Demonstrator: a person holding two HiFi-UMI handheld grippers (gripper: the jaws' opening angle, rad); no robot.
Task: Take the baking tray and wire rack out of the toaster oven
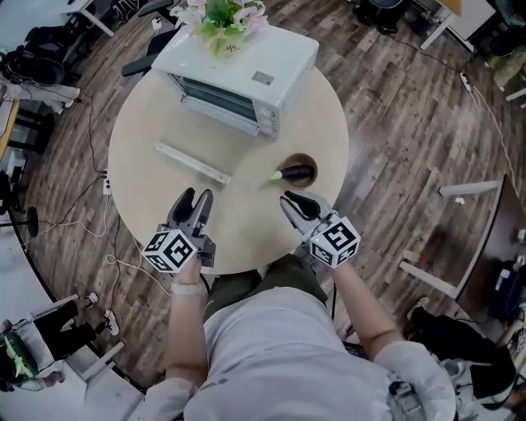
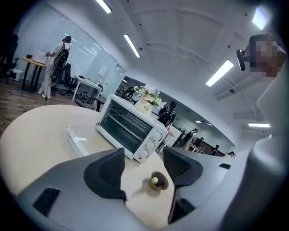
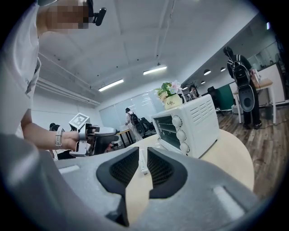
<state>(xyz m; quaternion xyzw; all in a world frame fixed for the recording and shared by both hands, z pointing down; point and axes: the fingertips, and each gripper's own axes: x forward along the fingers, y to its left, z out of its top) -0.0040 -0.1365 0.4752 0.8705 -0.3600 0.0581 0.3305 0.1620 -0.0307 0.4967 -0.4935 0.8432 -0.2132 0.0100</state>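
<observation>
The white toaster oven [image 1: 246, 70] stands at the far side of the round table [image 1: 148, 197], also seen in the left gripper view [image 2: 131, 131] and the right gripper view [image 3: 189, 124]. Its glass door [image 1: 193, 163] seems to be folded down flat on the table in front of it. Thin rack bars show in the oven's dark opening [image 2: 122, 126]; I cannot make out the baking tray. My left gripper [image 1: 194, 200] [image 2: 143, 155] hovers open and empty over the near table edge. My right gripper [image 1: 294, 200] [image 3: 143, 155] is beside it, with a narrow gap between its jaws and nothing in it.
A purple toy eggplant [image 1: 296, 173] lies in a small brown dish [image 2: 158, 182] between the oven and my right gripper. A flower pot [image 1: 222, 20] sits on the oven. Desks, chairs and people fill the room behind; cables run on the wood floor.
</observation>
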